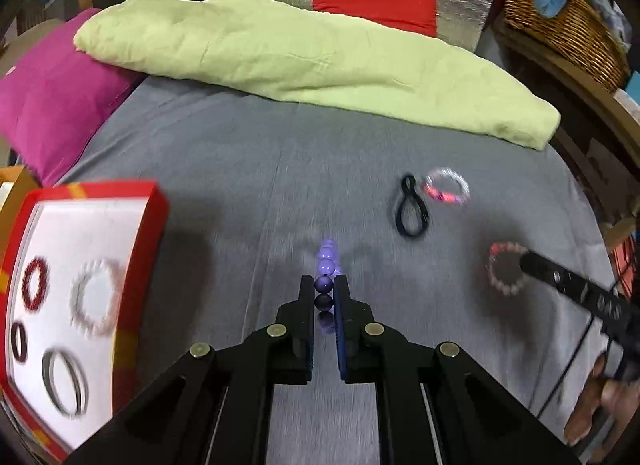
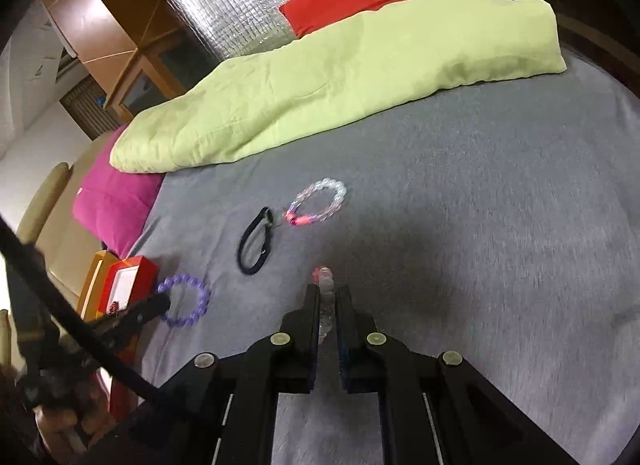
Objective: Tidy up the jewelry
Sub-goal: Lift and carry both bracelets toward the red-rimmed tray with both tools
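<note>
So, two bracelets are being held at once here. A purple bracelet (image 1: 325, 285) is pinched edge-on in the left claw (image 1: 324, 285), its beads stacked between the two pads, and it is lifted a bit off the grey bed (image 1: 240, 169). In the right wrist view the same purple ring (image 2: 185, 299) is seen hanging from the tip of that claw, close to the bed's left edge.

A clear bracelet (image 2: 326, 297) with a pink bit at its far end is clamped the same way in the right claw (image 2: 326, 299), pads closed on the beads. From the left wrist view it is seen as a blurry pale-and-red ring (image 1: 505, 269) at the end of the right claw's fingers, near the bed's right edge.

Two pieces are left lying mid-bed, just beside each other: a black band (image 2: 256, 243) and a pink-clear bracelet (image 2: 322, 201). Whether they are actually touching can't be told.

A red box (image 1: 136, 249) with a white lining is parked at the bed's left edge, and four rings are laid in it, though they're too smeared to be described properly.

A green blanket (image 1: 304, 61) is bunched along the far edge, with a magenta pillow (image 1: 52, 97) at the far left corner.
</note>
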A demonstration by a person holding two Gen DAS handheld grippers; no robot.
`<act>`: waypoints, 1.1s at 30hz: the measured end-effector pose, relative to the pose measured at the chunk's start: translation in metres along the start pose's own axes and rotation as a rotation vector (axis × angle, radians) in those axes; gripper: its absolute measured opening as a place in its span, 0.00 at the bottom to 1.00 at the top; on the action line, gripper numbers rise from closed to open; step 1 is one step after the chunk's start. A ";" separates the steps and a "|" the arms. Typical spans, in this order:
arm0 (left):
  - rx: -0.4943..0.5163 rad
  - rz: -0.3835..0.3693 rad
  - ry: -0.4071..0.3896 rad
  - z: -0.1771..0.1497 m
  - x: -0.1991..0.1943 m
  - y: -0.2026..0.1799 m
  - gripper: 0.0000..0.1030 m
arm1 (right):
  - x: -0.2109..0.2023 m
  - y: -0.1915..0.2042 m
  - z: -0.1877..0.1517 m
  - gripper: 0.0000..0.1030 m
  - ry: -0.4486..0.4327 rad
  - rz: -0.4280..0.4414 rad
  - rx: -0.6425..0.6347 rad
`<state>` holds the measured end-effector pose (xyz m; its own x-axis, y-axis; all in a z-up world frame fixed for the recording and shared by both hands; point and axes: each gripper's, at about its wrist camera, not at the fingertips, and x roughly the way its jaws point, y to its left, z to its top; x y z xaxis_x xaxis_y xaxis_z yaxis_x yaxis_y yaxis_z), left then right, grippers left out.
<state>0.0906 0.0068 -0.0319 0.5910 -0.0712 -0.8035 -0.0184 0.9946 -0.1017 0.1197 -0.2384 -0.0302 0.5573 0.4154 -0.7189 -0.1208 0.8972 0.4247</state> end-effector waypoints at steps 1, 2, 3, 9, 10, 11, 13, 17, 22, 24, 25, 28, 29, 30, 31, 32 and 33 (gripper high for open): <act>-0.002 -0.003 -0.004 -0.006 -0.004 0.003 0.09 | -0.004 0.003 -0.005 0.08 -0.002 0.005 0.000; -0.002 -0.009 -0.003 -0.013 -0.008 0.005 0.09 | -0.008 0.004 -0.008 0.08 -0.004 0.007 -0.002; 0.001 -0.008 -0.008 -0.019 -0.010 0.007 0.09 | -0.014 0.007 -0.014 0.08 -0.007 0.011 -0.008; 0.007 0.013 -0.050 -0.046 -0.029 0.014 0.09 | -0.034 0.016 -0.040 0.08 -0.003 0.020 -0.008; -0.001 0.009 -0.052 -0.048 -0.031 0.017 0.09 | -0.037 0.017 -0.046 0.08 -0.001 0.022 -0.003; -0.005 0.010 -0.058 -0.050 -0.033 0.019 0.09 | -0.040 0.018 -0.049 0.08 -0.001 0.022 -0.001; -0.013 0.006 -0.061 -0.052 -0.033 0.024 0.09 | -0.045 0.020 -0.056 0.08 0.000 0.021 0.006; -0.018 0.006 -0.072 -0.055 -0.033 0.027 0.09 | -0.052 0.025 -0.061 0.08 0.000 0.019 0.015; -0.027 -0.011 -0.092 -0.056 -0.037 0.029 0.09 | -0.057 0.036 -0.061 0.08 -0.003 0.012 0.001; -0.030 -0.016 -0.096 -0.056 -0.037 0.029 0.09 | -0.057 0.039 -0.061 0.08 -0.001 0.005 -0.007; -0.032 -0.019 -0.095 -0.055 -0.038 0.030 0.09 | -0.056 0.040 -0.061 0.08 0.002 0.002 -0.008; -0.034 -0.017 -0.101 -0.055 -0.039 0.031 0.09 | -0.053 0.041 -0.063 0.08 0.011 -0.001 -0.007; -0.035 -0.017 -0.101 -0.055 -0.039 0.031 0.09 | -0.051 0.041 -0.064 0.08 0.013 -0.002 -0.009; -0.036 -0.018 -0.101 -0.055 -0.039 0.031 0.09 | -0.050 0.042 -0.063 0.08 0.015 -0.003 -0.012; -0.038 -0.018 -0.101 -0.056 -0.039 0.032 0.09 | -0.049 0.043 -0.064 0.08 0.016 -0.002 -0.014; -0.039 -0.019 -0.101 -0.056 -0.039 0.032 0.09 | -0.049 0.044 -0.064 0.08 0.017 -0.001 -0.015; -0.040 -0.017 -0.102 -0.056 -0.040 0.033 0.09 | -0.049 0.045 -0.064 0.08 0.018 0.001 -0.017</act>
<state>0.0214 0.0380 -0.0362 0.6707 -0.0785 -0.7375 -0.0383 0.9894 -0.1401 0.0346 -0.2087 -0.0113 0.5422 0.4186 -0.7286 -0.1349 0.8992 0.4163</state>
